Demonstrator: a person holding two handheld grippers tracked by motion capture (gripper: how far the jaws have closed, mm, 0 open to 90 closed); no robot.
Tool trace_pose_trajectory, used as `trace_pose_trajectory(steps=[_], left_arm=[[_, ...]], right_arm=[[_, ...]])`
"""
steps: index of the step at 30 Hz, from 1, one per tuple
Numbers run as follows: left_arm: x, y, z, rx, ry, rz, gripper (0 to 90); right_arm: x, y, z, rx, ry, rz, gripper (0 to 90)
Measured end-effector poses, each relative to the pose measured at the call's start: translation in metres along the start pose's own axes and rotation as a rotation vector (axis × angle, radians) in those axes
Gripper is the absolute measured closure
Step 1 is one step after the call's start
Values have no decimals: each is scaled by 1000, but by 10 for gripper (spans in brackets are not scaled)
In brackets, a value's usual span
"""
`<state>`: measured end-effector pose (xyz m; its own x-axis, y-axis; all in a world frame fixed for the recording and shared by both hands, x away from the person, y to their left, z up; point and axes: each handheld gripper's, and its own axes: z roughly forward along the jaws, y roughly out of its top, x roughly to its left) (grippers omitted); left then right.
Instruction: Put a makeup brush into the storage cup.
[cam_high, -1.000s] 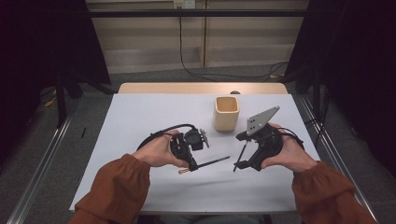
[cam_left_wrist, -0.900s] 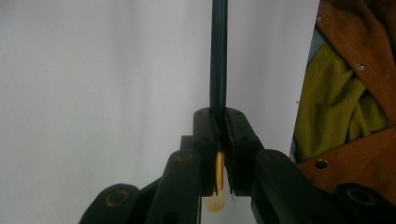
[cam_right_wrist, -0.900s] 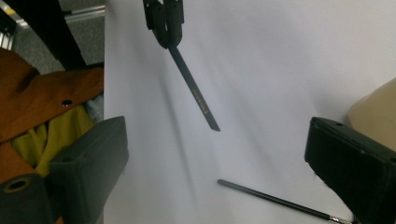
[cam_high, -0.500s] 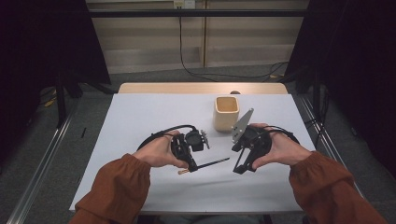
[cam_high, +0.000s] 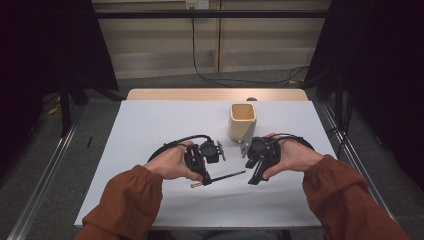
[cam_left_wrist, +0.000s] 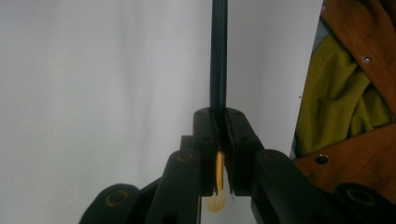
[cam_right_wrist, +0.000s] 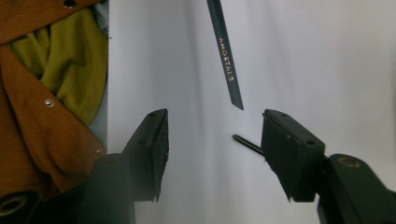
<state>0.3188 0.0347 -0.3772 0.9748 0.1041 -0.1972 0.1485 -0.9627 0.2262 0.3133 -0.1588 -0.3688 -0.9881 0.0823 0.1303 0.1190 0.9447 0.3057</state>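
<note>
A thin dark stick (cam_high: 227, 176) with a pale orange end (cam_high: 193, 185) lies level just above the white table (cam_high: 150, 125). My left gripper (cam_high: 205, 179) is shut on it near that orange end; in the left gripper view the shaft (cam_left_wrist: 218, 56) runs straight out from between the pads. My right gripper (cam_high: 252, 179) is open, and its jaws have just been closing. The stick's free end (cam_right_wrist: 232, 79), with gold lettering on it, stops just in front of the right gripper (cam_right_wrist: 212, 135), with nothing between the pads.
A beige cup (cam_high: 242, 120) stands upright behind the right gripper, close to its grey plate (cam_high: 246, 140). A black cable (cam_high: 175, 142) loops behind the left hand. The table's near edge, with wooden boards (cam_right_wrist: 28, 121) and yellow cloth (cam_right_wrist: 60, 51) below it, lies close to both grippers.
The right hand has moved left toward the stick's free end and dropped a little, and its jaws have narrowed. The left hand and the stick have stayed put.
</note>
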Motion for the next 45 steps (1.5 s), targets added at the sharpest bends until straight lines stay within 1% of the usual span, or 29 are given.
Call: trace_pose_trajectory(steps=[3, 6, 7, 8, 9, 11, 13, 14, 15, 19, 22, 23, 25, 26, 28, 31, 32, 33, 34, 35, 36, 37, 38, 39, 40, 41, 42, 43, 45], left_arm=[[0, 0, 0, -7, -4, 0, 844], [0, 1, 0, -12, 2, 0, 844], [0, 1, 0, -8, 2, 1, 844], [0, 1, 0, -8, 2, 1, 844], [0, 2, 2, -6, -5, 4, 844], [0, 2, 3, -4, -4, 0, 844], [0, 2, 3, -1, -10, 9, 844], [-1, 3, 3, -5, -13, 13, 844], [-1, 3, 3, -9, -10, 15, 844], [0, 2, 2, 10, -11, 35, 844], [-1, 2, 2, 2, -16, 29, 844], [-1, 2, 1, 10, -20, 36, 844], [-2, 2, 2, -7, -17, 24, 844], [-2, 2, 3, -13, -21, 18, 844], [-1, 2, 3, -14, -20, 21, 844], [-1, 3, 4, -8, -21, 26, 844], [-2, 3, 7, -19, -21, 12, 843], [-2, 3, 7, -19, -21, 12, 844], [-5, 3, 8, -50, -25, -28, 844], [1, 5, 4, 12, -5, 52, 844], [3, 5, 3, 24, -3, 72, 844], [3, 5, 3, 24, -3, 72, 844], [2, 4, 4, 12, 6, 73, 843], [3, 2, 4, 10, -2, 80, 843], [3, 2, 4, 10, -2, 80, 843], [2, 0, 4, -11, -9, 67, 842], [2, 0, 4, -11, -9, 67, 842], [-1, -1, 7, -42, -24, 31, 842], [-1, -1, 7, -41, -17, 34, 840]], right_arm=[[-2, 1, 2, 3, 2, 4, 479], [-4, 2, 3, -8, 5, -8, 502], [-6, 4, 5, -7, 5, -3, 543], [-6, 6, 6, -8, 1, -6, 559], [-7, 7, 7, -12, 4, -17, 562], [-9, 11, 10, -17, 3, -19, 579], [-11, 14, 12, -19, 11, -14, 606], [-12, 15, 13, -30, 17, -24, 619], [-12, 16, 13, -29, 19, -17, 626], [-12, 17, 16, -30, 34, -30, 661], [-11, 17, 17, -45, 44, -33, 689], [-11, 16, 18, -48, 42, -35, 696], [-10, 16, 18, -47, 44, -25, 699], [-10, 16, 19, -55, 49, -35, 712], [-10, 15, 19, -62, 59, -34, 723], [-11, 14, 21, -58, 57, -38, 730], [-12, 15, 22, -60, 64, -39, 761], [-11, 16, 22, -54, 73, -37, 762], [-11, 16, 22, -54, 73, -37, 762], [-9, 18, 24, -62, 78, -12, 794], [-10, 18, 26, -67, 81, -19, 819], [-10, 18, 26, -67, 81, -19, 819], [-13, 18, 26, -60, 93, -52, 839], [-14, 18, 27, -69, 90, -63, 842], [-14, 18, 27, -69, 90, -63, 842], [-13, 18, 26, -74, 95, -49, 847], [-13, 18, 26, -74, 95, -49, 847], [-13, 17, 26, -80, 99, -54, 851], [-12, 17, 27, -77, 104, -56, 853]])
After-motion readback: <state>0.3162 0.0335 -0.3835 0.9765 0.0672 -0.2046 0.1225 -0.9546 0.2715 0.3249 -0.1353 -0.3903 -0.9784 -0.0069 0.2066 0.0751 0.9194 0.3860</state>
